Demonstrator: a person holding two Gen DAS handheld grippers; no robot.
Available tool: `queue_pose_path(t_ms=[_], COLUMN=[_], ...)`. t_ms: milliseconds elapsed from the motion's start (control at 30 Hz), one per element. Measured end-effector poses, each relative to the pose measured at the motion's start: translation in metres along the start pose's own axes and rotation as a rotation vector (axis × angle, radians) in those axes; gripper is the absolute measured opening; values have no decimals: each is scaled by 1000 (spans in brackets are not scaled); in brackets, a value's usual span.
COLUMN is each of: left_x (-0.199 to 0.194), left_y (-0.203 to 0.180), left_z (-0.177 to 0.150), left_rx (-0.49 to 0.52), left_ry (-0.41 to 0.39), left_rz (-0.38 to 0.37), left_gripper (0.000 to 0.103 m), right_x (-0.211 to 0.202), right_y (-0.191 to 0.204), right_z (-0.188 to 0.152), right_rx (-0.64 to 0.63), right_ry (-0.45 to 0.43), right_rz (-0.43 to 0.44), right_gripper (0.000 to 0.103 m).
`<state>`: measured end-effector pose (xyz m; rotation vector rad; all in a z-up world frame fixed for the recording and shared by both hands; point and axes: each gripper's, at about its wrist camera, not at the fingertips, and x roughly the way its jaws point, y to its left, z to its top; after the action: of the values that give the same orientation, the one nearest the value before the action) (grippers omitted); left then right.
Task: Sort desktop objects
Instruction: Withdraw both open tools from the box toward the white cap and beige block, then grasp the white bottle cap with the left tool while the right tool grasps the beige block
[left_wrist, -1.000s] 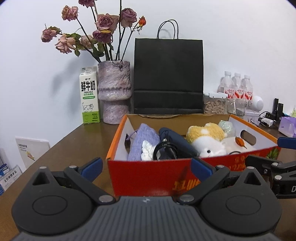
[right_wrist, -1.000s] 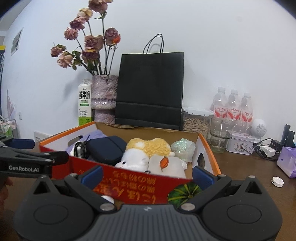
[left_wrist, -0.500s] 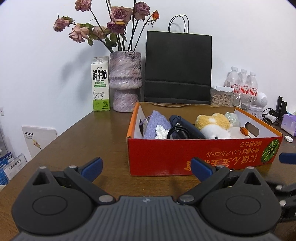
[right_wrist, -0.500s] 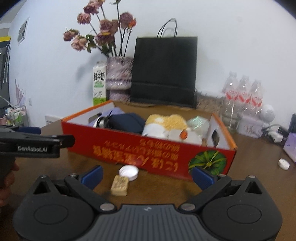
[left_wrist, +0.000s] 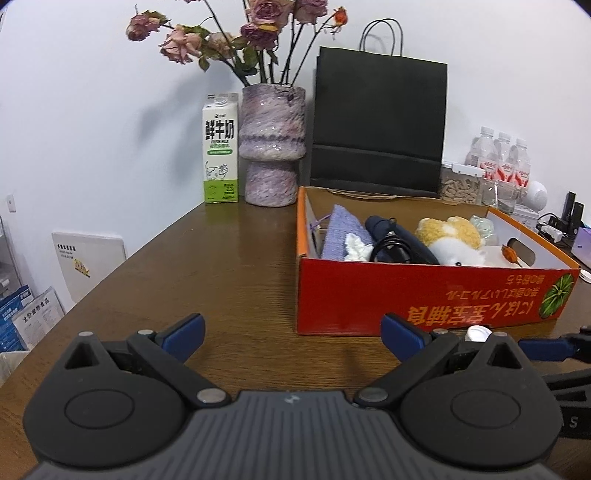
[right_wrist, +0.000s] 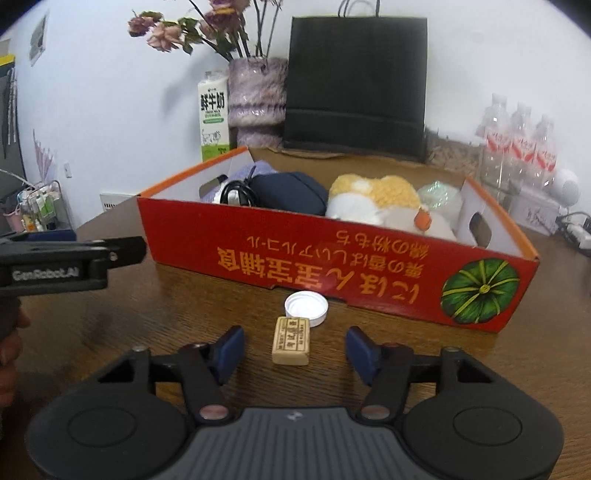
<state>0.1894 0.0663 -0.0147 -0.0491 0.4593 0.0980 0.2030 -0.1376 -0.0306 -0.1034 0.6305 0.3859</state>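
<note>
Wooden table (right_wrist: 369, 328) | small beige block (right_wrist: 291, 340) between closing right gripper (right_wrist: 294, 349) pads, untouched

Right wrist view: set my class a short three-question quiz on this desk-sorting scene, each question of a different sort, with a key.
1. True or false: the small tan block lies inside the red box.
2. Which lies nearer the box: A) the tan block, B) the white cap?
3. Fill in: the right gripper has the tan block ____ its jaws.

Key: 1. False, it lies on the table in front of the box. 2. B. 3. Between; the jaws are closing, not yet touching it.
</note>
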Motion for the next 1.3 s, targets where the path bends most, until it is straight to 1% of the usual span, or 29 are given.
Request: queue_pose_path(t_ms=[33, 100, 133, 167, 367, 500, 633, 800, 1000, 1133, 1233, 1300], left_x=[0, 1, 1, 0, 1, 2, 4, 9, 20, 30, 38, 41], left_y=[1, 0, 0, -1, -6, -8, -18, -44, -91, -113, -123, -127], left_z=[0, 0, -1, -1, -3, -3, -1, -1, -2, -3, -2, -2], left_rx=[-3, -1, 4, 9, 28, 25, 45, 49, 99, 112, 105, 95], left_ry=[3, 6, 7, 6, 15, 18, 25, 59, 90, 118, 145, 156], left_rz=[0, -2, -3, -5, -9, -19, -25, -68, -109, -109, -81, -76], left_gripper=[103, 103, 103, 103, 103, 103, 103, 103, 103, 103, 103, 103], right_x=[1, 2, 2, 1, -1, -7, -13, -17, -22, -25, -27, -27], right_y=[0, 1, 1, 1, -3, -6, -17, -37, -62, -77, -84, -89], right_z=[0, 0, 0, 0, 0, 2, 5, 5, 1, -3, -4, -4], right_rx=[9, 9, 8, 11, 31, 31, 49, 65, 70, 71, 65, 64], right_ry=[6, 7, 6, 5, -9, -33, -62, -74, -80, -83, -87, -91], right_rz=[5, 1, 5, 9, 17, 19, 9, -10, -31, -45, -57, -65], right_gripper=[46, 27, 21, 20, 20, 20, 20, 20, 20, 20, 20, 20])
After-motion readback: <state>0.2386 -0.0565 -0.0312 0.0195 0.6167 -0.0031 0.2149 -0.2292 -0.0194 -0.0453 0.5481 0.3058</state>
